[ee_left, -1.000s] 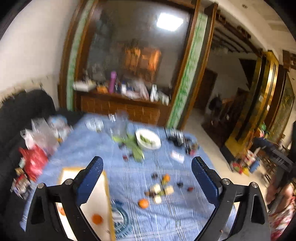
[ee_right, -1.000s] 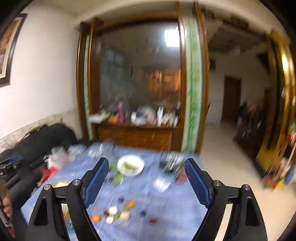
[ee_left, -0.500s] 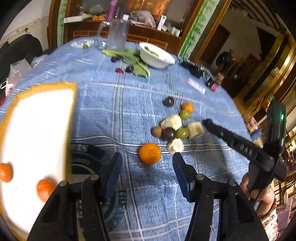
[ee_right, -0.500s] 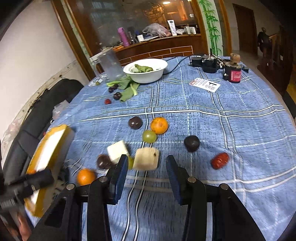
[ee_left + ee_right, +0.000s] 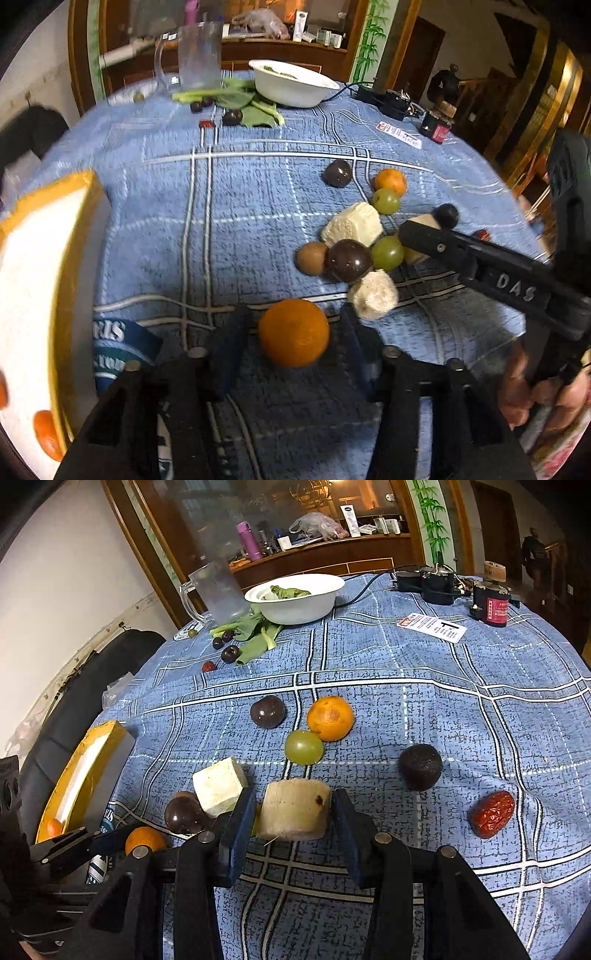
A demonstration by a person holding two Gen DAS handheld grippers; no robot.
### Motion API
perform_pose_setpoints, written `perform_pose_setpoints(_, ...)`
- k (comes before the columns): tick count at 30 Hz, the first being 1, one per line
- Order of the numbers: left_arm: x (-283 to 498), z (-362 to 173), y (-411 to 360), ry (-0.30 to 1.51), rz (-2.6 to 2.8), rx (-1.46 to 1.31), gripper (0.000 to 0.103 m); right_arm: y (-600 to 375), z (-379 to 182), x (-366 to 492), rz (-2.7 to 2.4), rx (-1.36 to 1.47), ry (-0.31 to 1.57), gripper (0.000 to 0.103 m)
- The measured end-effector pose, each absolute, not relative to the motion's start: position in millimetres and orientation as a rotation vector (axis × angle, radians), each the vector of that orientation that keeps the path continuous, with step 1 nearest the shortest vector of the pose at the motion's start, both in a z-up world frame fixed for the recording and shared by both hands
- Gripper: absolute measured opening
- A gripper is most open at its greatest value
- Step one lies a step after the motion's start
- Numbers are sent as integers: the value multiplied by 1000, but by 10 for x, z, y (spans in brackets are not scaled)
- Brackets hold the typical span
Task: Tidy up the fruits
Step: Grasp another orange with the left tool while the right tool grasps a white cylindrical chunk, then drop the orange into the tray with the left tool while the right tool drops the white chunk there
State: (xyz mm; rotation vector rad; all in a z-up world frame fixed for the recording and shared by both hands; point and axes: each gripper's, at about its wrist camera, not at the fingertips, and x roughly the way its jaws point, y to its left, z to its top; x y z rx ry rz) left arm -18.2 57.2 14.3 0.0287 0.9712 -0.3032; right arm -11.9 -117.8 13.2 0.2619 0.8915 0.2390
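A home dining room: round table under a blue checked tablecloth [image 5: 443, 709], wooden glass-fronted cabinet [image 5: 295, 513] with bottles and bags on its shelf, white bowl [image 5: 295, 598] of greens, plastic jug [image 5: 218, 590], dark sofa [image 5: 74, 709] alongside.

Fruit-strewn blue checked tablecloth [image 5: 461, 709]
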Motion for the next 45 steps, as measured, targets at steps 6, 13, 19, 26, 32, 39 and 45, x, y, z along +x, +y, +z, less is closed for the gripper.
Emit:
perform_pose_setpoints(6, -229, 191, 550, 940, -261, 34, 32, -1196, 134, -142, 238, 279, 891, 41)
perform_pose_setpoints(13, -142, 451, 468, 924, -186, -29, 33, -1183, 251, -239, 243, 279, 854, 41)
perform_pose_setpoints(19, -110, 777, 338, 904, -139, -112, 33, -1180, 355, -350, 296, 326, 816, 41)
perform_pose_setpoints(26, -482, 1090, 742, 818, -154, -151, 33, -1040, 393, -474, 287, 243, 781, 41)
perform_pose_setpoints(32, -765, 1189, 1559, 751, -66, -178, 33, -924, 502, -589, 241, 192, 765, 41)
perform_pose_setpoints(39, -900, 945, 2402, 743, 65, -249, 33, -238, 770, -773, 401, 163, 797, 42)
perform_pose_setpoints(45, -902, 706, 2766, 780, 112, -273, 33, 540, 829, -748, 559, 115, 830, 42)
